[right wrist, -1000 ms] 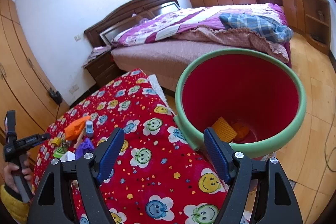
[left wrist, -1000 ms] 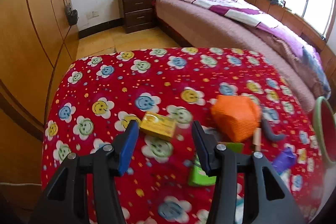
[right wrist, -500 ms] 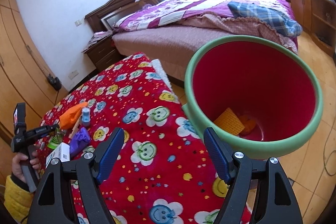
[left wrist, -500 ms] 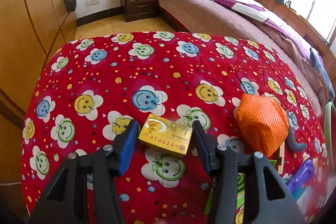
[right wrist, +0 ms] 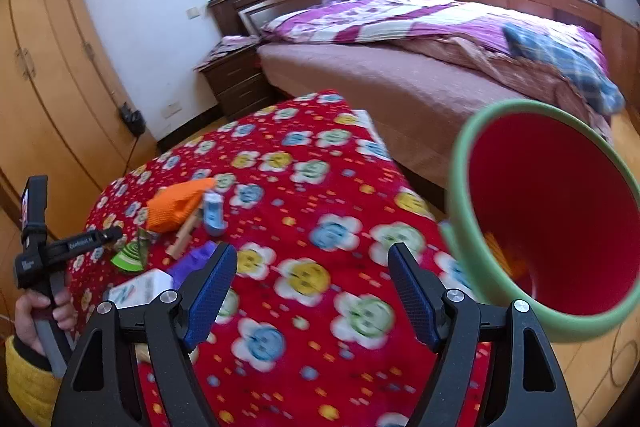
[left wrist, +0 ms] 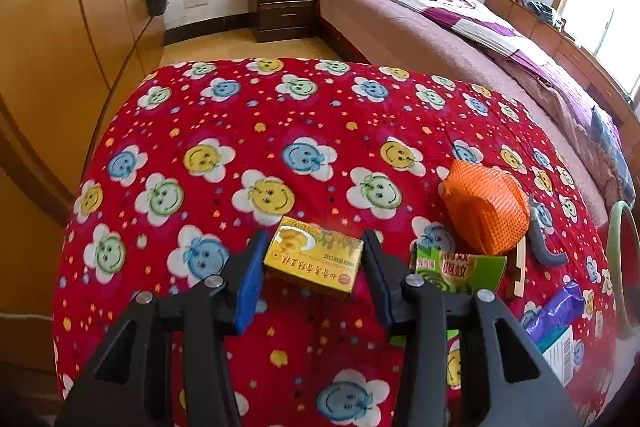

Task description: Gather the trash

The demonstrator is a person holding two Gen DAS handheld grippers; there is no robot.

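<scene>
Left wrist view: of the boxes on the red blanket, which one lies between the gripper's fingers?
The yellow cake box; the left gripper is closing around it. The green box lies beside it, outside the fingers.

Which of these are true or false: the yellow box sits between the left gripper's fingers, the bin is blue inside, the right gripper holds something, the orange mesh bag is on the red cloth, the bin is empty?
1. The yellow box lies between the fingers of the left gripper. True; its jaws are closing around it.
2. The bin is blue inside. False: it is red inside with a green rim.
3. The right gripper holds something. False: its jaws stand open with only the red smiley-flower cloth behind them.
4. The orange mesh bag lies on that cloth. True.
5. The bin is empty. False: something yellow-orange shows near its bottom, too blurred to name.
</scene>
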